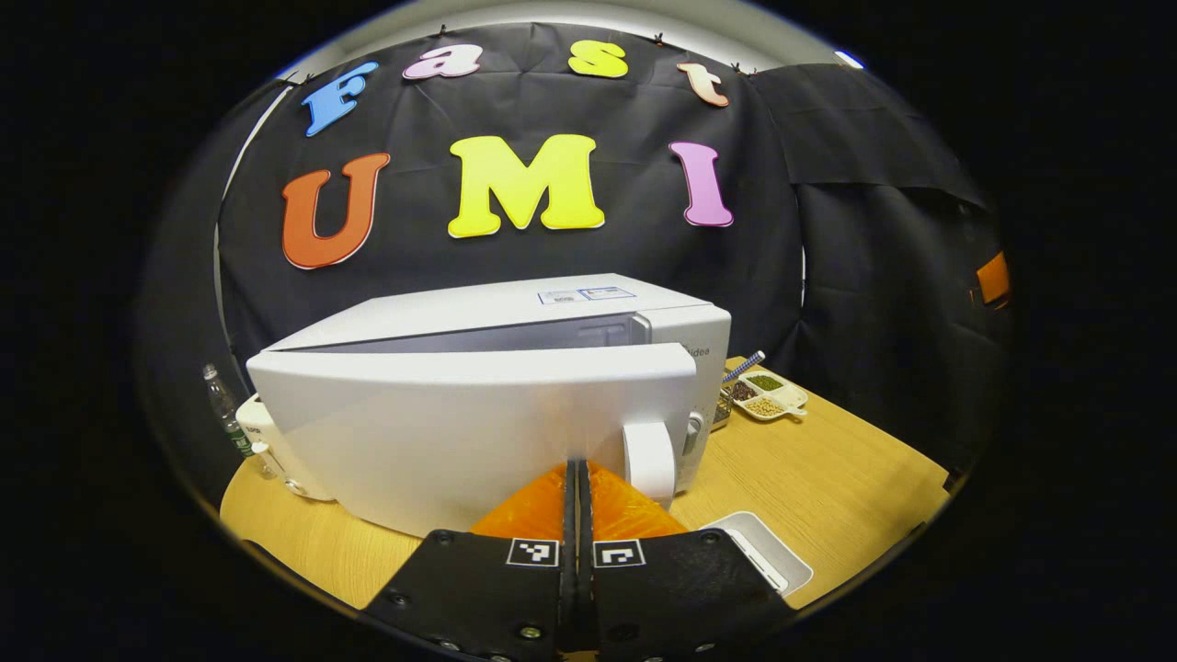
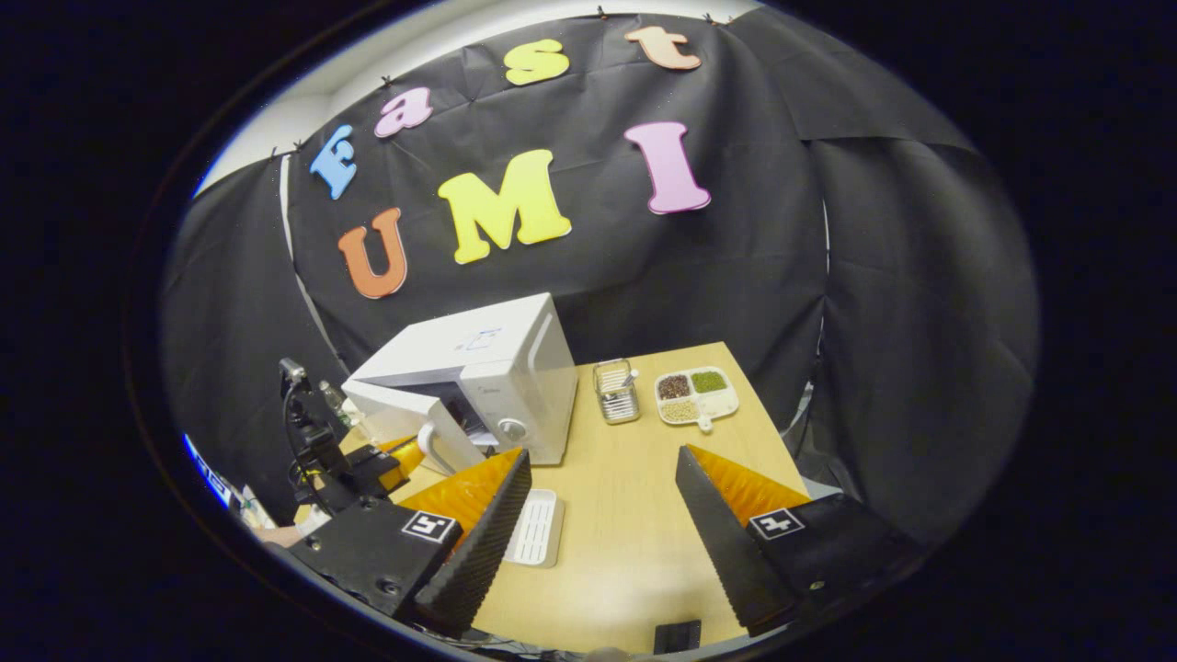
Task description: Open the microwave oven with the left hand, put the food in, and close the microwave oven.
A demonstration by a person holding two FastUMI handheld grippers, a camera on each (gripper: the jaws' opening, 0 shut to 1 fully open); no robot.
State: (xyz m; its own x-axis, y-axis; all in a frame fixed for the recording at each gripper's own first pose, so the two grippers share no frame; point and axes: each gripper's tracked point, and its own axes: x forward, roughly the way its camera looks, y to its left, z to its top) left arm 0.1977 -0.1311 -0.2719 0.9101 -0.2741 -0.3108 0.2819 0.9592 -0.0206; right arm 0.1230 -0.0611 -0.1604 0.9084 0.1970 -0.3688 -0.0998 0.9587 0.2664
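Item: white box-shaped microwave oven [image 1: 497,317], set toward the back-left of the pale wooden tabletop [image 1: 828,478]. Its white door [image 1: 469,432] is swung partly out from the body, a wedge of grey cavity being exposed along the top edge; the door is judged to be mid-swing, either opening or closing, and which cannot be told. A white loop handle [image 1: 649,460] is mounted at the door's free edge, on the side of the control panel.

Item: left gripper [image 1: 577,478]. Its fingers are pressed together with nothing between them, their tips placed against or just before the lower door face, just beside the handle. Whether contact is made cannot be told. The placement is judged suited to pushing or guiding the door rather than pinching it. In the right gripper view it [image 2: 394,457] is seen at the door's outer face.

Item: right gripper [image 2: 602,496]. Its fingers are spread wide and empty, held above the bare table, well apart from the oven, presumably kept clear of the door's arc.

Item: white slatted rectangular tray [image 2: 535,527], laid on the table just before the oven.

Item: white divided dish of brown, green and tan grains [image 2: 696,395], placed beside a small wire basket [image 2: 616,391] to the oven's right. Whether food lies inside the cavity cannot be told.
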